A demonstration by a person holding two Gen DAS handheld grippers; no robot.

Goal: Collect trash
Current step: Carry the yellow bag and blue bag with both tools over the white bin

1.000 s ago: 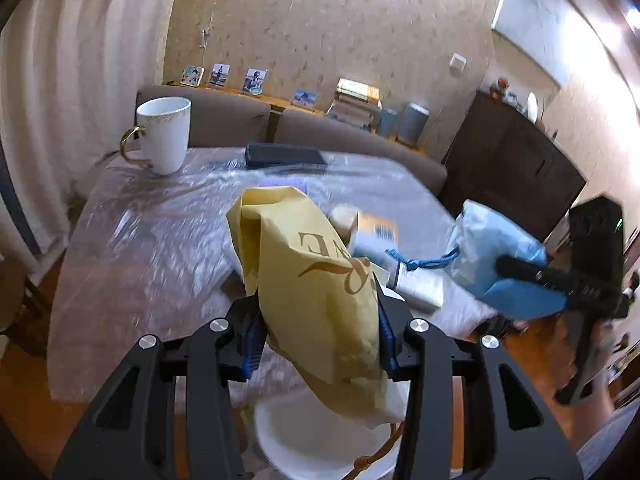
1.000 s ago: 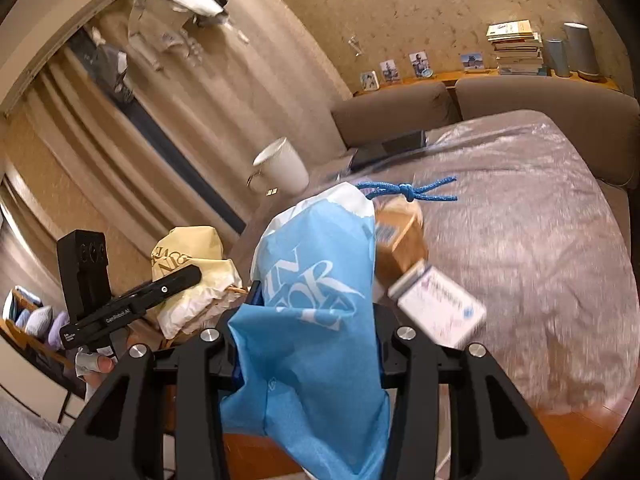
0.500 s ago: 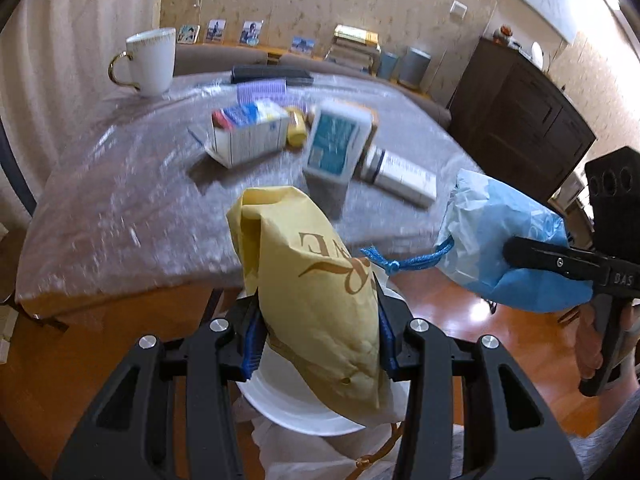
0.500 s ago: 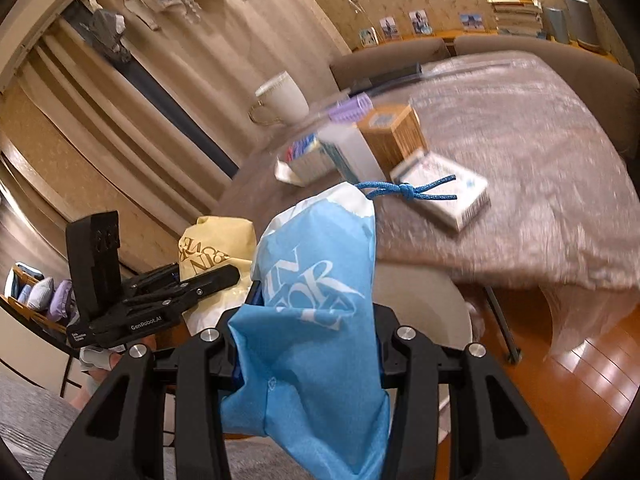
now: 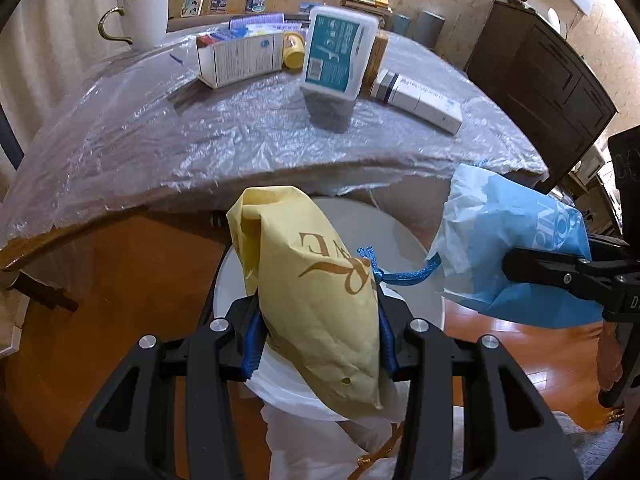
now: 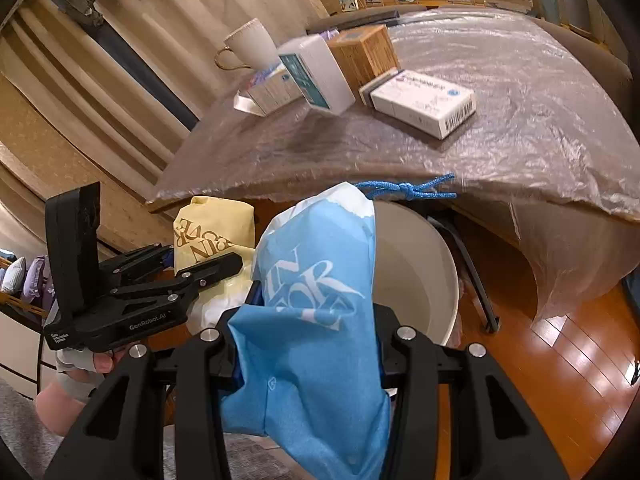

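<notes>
My left gripper (image 5: 320, 320) is shut on a yellow cloth bag (image 5: 316, 300) with gold lettering. My right gripper (image 6: 312, 320) is shut on a blue bag (image 6: 316, 340) with white lettering. A blue knotted cord (image 5: 404, 274) runs between the two bags. Both hang just in front of the table edge, above a white round tub (image 6: 420, 280). In the right wrist view the left gripper (image 6: 208, 268) holds the yellow bag (image 6: 212, 236) at the left. On the plastic-covered table (image 5: 168, 136) stand an open carton (image 5: 240, 60), a teal-labelled white box (image 5: 336, 60) and a flat white box (image 5: 416, 96).
A white mug (image 5: 144, 16) stands at the table's far left corner. A wooden box (image 6: 364, 56) sits behind the white boxes. A dark cabinet (image 5: 540, 80) stands to the right, a sofa behind the table. Wooden floor (image 6: 580, 360) lies below at the right.
Both grippers have sunk and tipped downward with their bags, from over the table to in front of its edge. The boxes on the table and the white tub have come into view.
</notes>
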